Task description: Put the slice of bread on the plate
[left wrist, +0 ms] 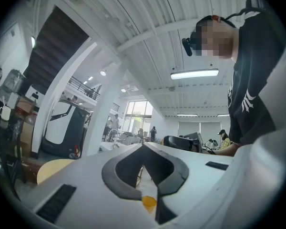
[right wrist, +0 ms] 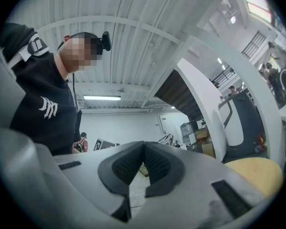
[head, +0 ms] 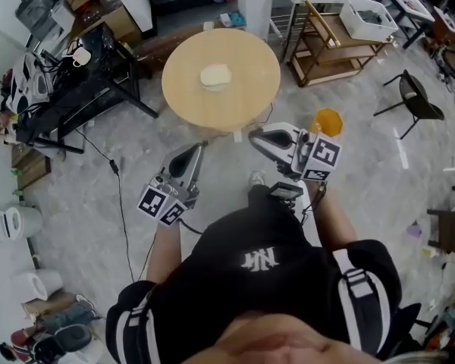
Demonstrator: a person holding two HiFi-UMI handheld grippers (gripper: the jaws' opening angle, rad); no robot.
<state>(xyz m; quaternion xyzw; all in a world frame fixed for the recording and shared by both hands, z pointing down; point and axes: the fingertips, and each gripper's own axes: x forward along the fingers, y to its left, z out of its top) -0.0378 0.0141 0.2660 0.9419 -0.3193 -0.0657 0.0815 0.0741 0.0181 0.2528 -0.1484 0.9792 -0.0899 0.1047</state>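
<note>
A round wooden table (head: 243, 89) stands ahead of me in the head view. On its middle lies a pale plate (head: 215, 76) with a cream piece on it that looks like the slice of bread; it is too small to tell the two apart. My left gripper (head: 203, 145) and right gripper (head: 251, 134) hang short of the table's near edge, tips toward each other. In the left gripper view the left gripper (left wrist: 143, 147) has its jaws touching, with nothing between them. The right gripper (right wrist: 144, 144) is shut and empty too. The table's edge (right wrist: 255, 171) shows at that view's right.
An orange object (head: 327, 121) lies on the floor right of my right gripper. A black chair (head: 417, 97) and a wooden shelf cart (head: 341, 48) with a white bin (head: 368, 19) stand at the right. A cluttered black desk (head: 68, 89) and a floor cable (head: 121, 203) are at the left.
</note>
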